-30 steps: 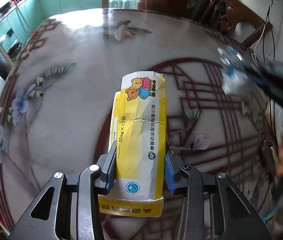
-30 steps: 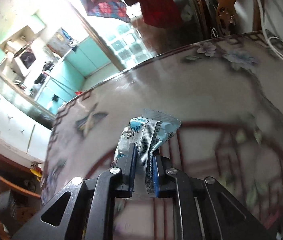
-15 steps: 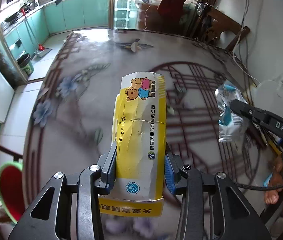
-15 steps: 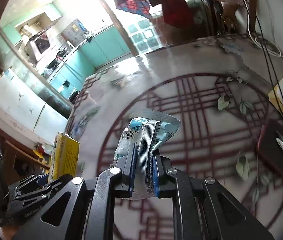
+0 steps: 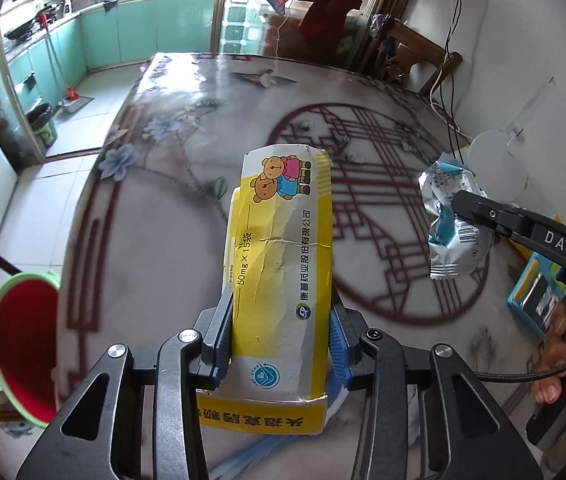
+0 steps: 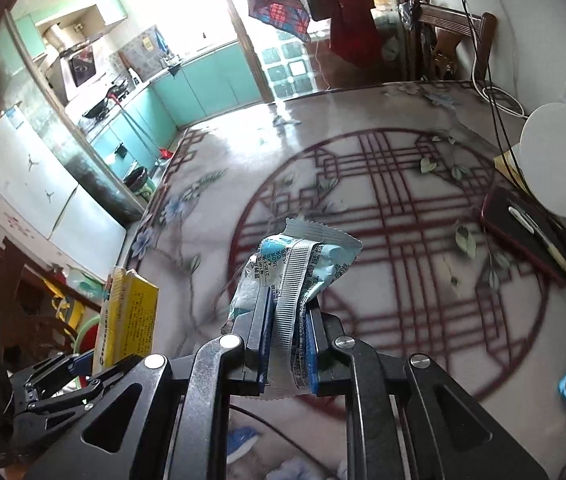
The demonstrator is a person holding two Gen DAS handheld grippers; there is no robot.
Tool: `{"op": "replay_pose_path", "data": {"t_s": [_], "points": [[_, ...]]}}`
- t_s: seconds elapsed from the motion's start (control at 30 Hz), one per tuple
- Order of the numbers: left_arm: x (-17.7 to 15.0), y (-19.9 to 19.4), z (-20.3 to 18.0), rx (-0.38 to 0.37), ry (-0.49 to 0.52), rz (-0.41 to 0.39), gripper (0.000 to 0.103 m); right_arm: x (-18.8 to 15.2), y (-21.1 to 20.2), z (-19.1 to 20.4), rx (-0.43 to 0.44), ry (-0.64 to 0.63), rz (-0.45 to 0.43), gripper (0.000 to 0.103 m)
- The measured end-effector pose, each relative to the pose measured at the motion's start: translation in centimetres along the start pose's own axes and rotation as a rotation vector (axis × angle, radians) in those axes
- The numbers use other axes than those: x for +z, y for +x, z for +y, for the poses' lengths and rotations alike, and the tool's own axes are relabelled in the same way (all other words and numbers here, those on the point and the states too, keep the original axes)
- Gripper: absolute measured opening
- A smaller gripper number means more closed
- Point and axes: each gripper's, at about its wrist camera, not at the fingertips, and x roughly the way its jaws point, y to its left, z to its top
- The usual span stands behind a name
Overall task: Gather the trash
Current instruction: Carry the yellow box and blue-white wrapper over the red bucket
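Note:
My left gripper [image 5: 279, 332] is shut on a yellow and white medicine box [image 5: 283, 248] with cartoon bears, held above the table. The box also shows in the right wrist view [image 6: 129, 316] at the lower left. My right gripper [image 6: 287, 336] is shut on a crumpled blue and silver snack wrapper [image 6: 295, 264], held above the table. The wrapper also shows in the left wrist view [image 5: 453, 224] at the right. A red bin with a green rim [image 5: 23, 344] stands beside the table's left edge, below the left gripper.
The glossy table [image 5: 187, 184] has a red lattice circle and flower prints. A dark red phone [image 6: 523, 232], a white round stand [image 6: 555, 164] and a blue box [image 5: 535, 292] lie at the right side. Cables hang along the wall. A wooden chair [image 5: 415, 52] stands behind the table.
Both grippers have risen and pulled back from the table with their loads held. The table looks farther, and the red bin has come further into the left wrist view.

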Motion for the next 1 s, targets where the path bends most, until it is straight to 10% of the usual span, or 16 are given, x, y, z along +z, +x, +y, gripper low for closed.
{"op": "replay_pose_path", "data": {"t_s": [1.0], "points": [[-5.7,-6.4,16.3,0.106,-0.198,-0.047,0.039,-5.1,-0.2,20.8,0.092,-0.284,-0.004,0.012]]}}
